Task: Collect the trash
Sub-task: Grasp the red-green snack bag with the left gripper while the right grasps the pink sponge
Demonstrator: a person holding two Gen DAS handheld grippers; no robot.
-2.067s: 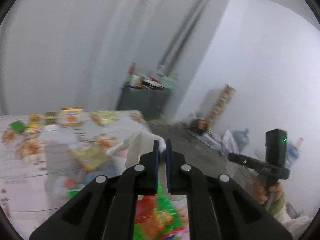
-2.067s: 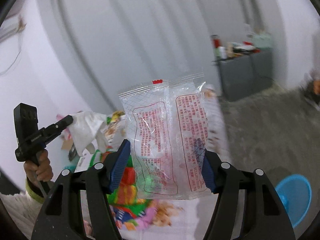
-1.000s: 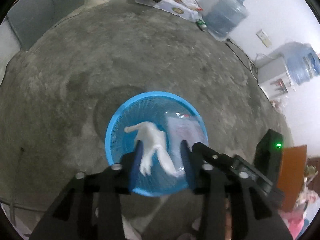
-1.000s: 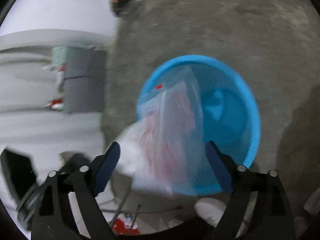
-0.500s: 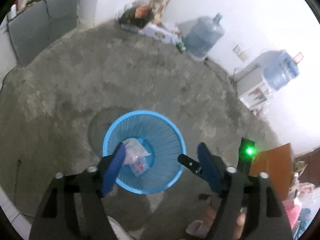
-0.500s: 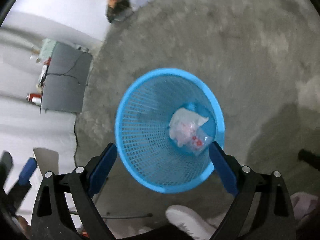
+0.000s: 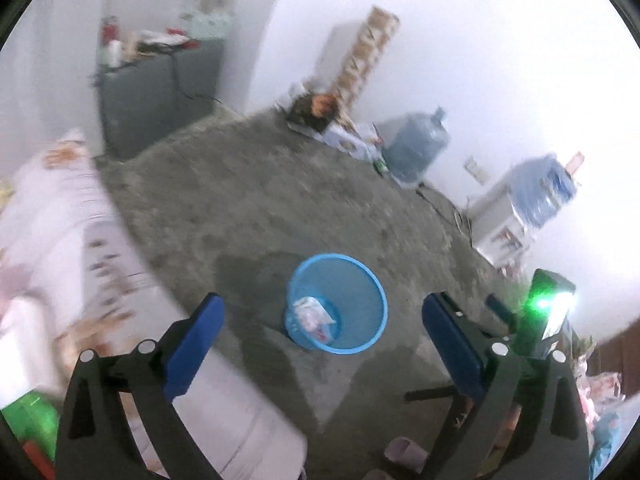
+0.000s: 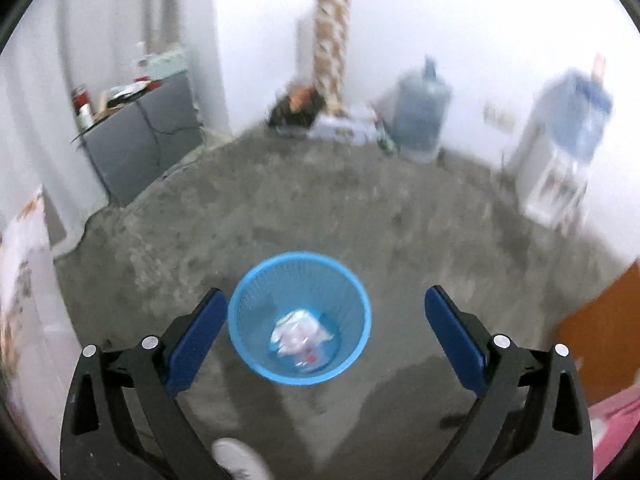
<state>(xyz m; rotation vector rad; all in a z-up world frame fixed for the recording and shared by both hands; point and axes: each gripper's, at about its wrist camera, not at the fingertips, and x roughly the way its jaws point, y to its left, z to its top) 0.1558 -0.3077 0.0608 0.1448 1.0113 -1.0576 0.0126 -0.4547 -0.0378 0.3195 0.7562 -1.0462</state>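
Observation:
A blue mesh basket point(image 7: 362, 322) point(image 8: 256, 320) stands on the grey concrete floor below both grippers. At its bottom lies the trash point(image 7: 314, 318) point(image 8: 302, 336), a crumpled white tissue and a clear wrapper with red print. My left gripper point(image 7: 322, 308) hangs high above the basket, its jaws opening wide with nothing between them. My right gripper point(image 8: 326, 298) is also above it, jaws opening and holding nothing. In the left wrist view the right gripper's body point(image 7: 548, 312) shows a green light at the right edge.
A table with a patterned cloth point(image 7: 60, 240) fills the left side, with a green wrapper point(image 7: 28, 416) on it. A grey cabinet point(image 8: 140, 136), water jugs point(image 8: 422, 112) and a dispenser point(image 8: 560, 168) line the far wall. A person's white shoe point(image 8: 236, 460) is near the basket.
The tissue and the clear wrapper dropped out of the grippers into the basket. Both grippers rose away from it and tilted up, and the left jaws spread wide.

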